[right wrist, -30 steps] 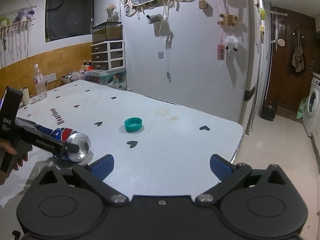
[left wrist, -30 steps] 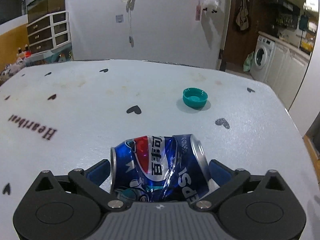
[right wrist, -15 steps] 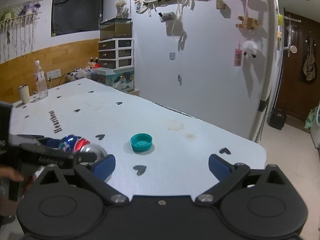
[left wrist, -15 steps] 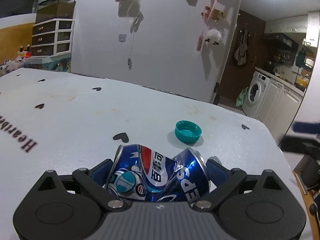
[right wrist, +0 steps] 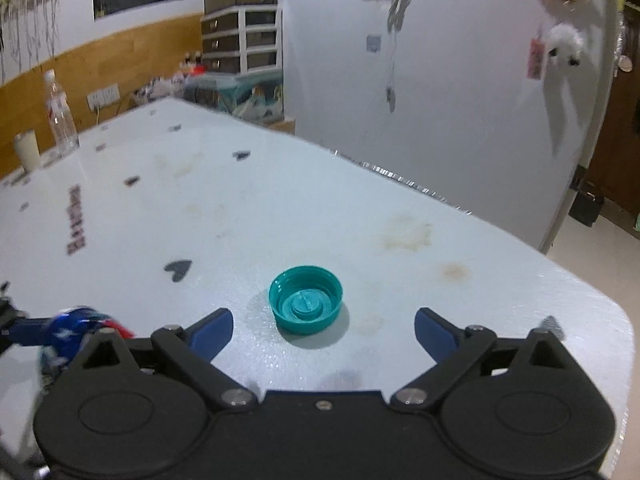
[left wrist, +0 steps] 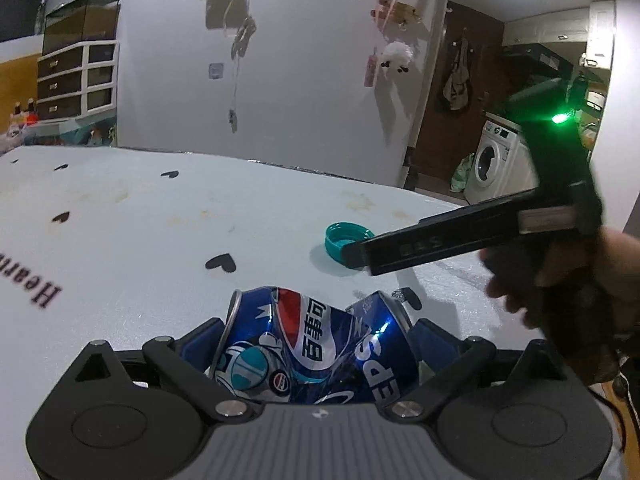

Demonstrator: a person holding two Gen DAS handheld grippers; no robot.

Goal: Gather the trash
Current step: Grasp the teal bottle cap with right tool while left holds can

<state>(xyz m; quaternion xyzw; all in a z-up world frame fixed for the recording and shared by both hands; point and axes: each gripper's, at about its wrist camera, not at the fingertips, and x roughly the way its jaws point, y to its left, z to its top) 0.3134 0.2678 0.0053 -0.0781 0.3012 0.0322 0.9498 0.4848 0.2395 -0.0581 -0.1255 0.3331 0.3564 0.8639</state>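
Can [left wrist: 316, 348] crushed, clamped in our left claw [left wrist: 316, 344]; right claw [right wrist: 323, 330] wide, empty, straddling cap [right wrist: 306, 304] on table [right wrist: 280, 216].

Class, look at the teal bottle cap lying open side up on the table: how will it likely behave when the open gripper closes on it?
The teal cap looks like small hard plastic, so probably light and stiff. Its low, smooth wall may slip from the right gripper fingers. Lying flat, open side up, it should slide rather than roll.
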